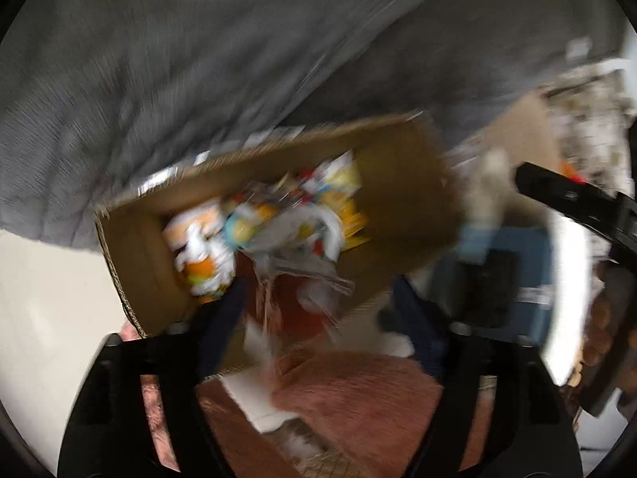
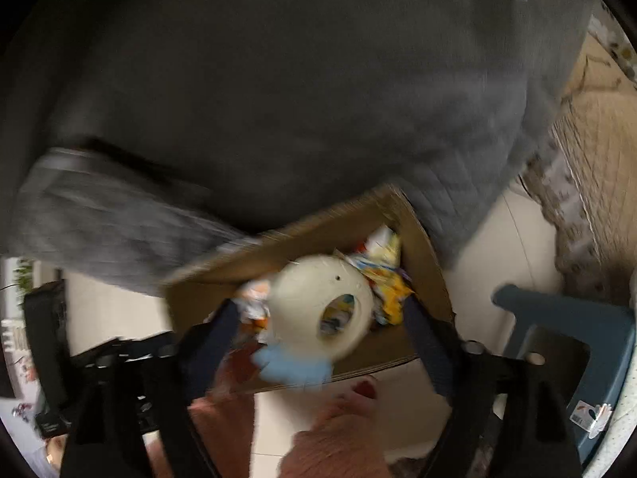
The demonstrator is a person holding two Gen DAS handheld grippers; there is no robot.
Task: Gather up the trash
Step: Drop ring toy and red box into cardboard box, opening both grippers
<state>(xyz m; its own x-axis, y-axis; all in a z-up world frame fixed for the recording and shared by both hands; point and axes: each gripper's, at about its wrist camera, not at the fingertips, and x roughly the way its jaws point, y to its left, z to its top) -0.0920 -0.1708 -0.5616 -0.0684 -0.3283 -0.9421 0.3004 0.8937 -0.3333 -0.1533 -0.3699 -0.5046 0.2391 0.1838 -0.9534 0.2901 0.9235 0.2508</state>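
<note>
Trash is seen over an open box on the floor.

A grey blanket fills the upper part of both blurred views, and the cardboard box lies just below it on the pale floor. Colourful wrappers are piled inside the box. A blue stool is seen beside it. Both tongs are pointed down over the box with jaws apart: a crumpled clear wrapper is seen between the left tongs, and a cream ring with a blue scrap between the right tongs, untouched by the pads.
</note>
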